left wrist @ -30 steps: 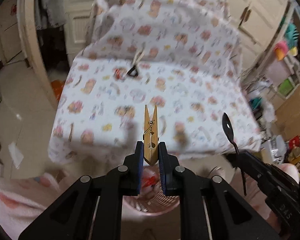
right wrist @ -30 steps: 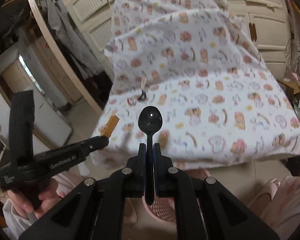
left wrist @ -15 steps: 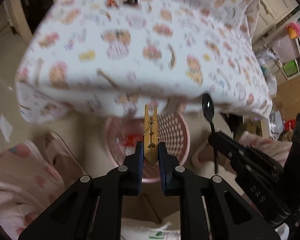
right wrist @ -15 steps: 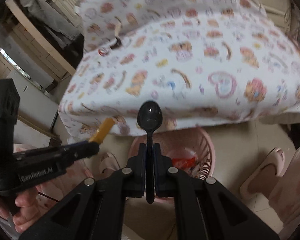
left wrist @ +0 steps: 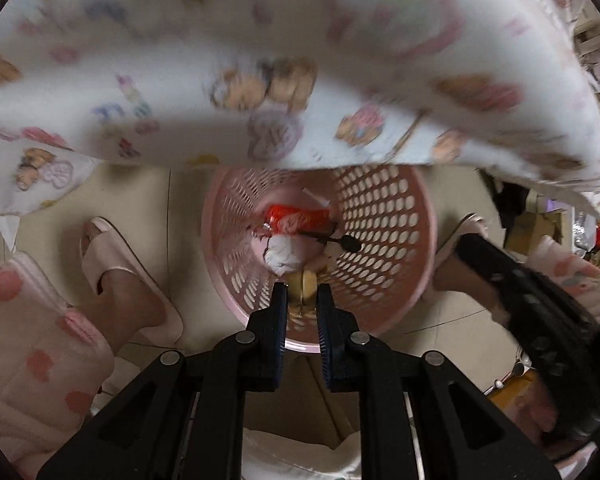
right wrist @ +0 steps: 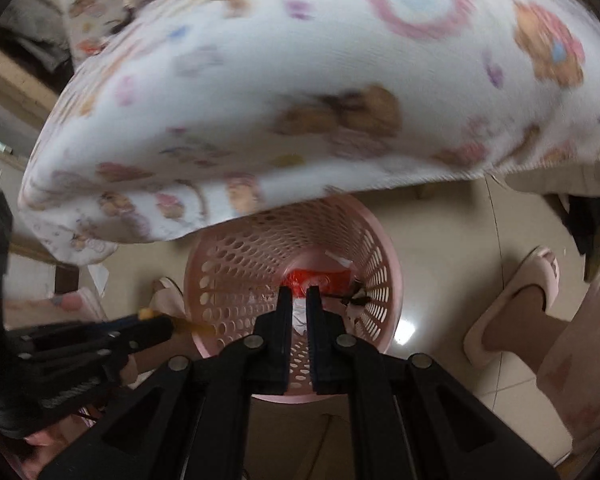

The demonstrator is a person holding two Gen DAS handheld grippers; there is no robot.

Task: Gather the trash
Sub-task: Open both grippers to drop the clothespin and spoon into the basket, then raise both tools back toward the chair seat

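We hold both grippers over the pink basket (left wrist: 396,240), where a red wrapper (left wrist: 296,218) and crumpled paper already lie. Our left gripper (left wrist: 302,300) pinches the wooden clothespin (left wrist: 303,286). Our right gripper (right wrist: 297,300) is nearly shut, apparently empty; the black spoon (left wrist: 342,241) lies inside. Releasing the clothespin remains.

No text, label or number can be read; white marks on the red wrapper (left wrist: 298,218) in the basket (left wrist: 384,216) are too blurred.
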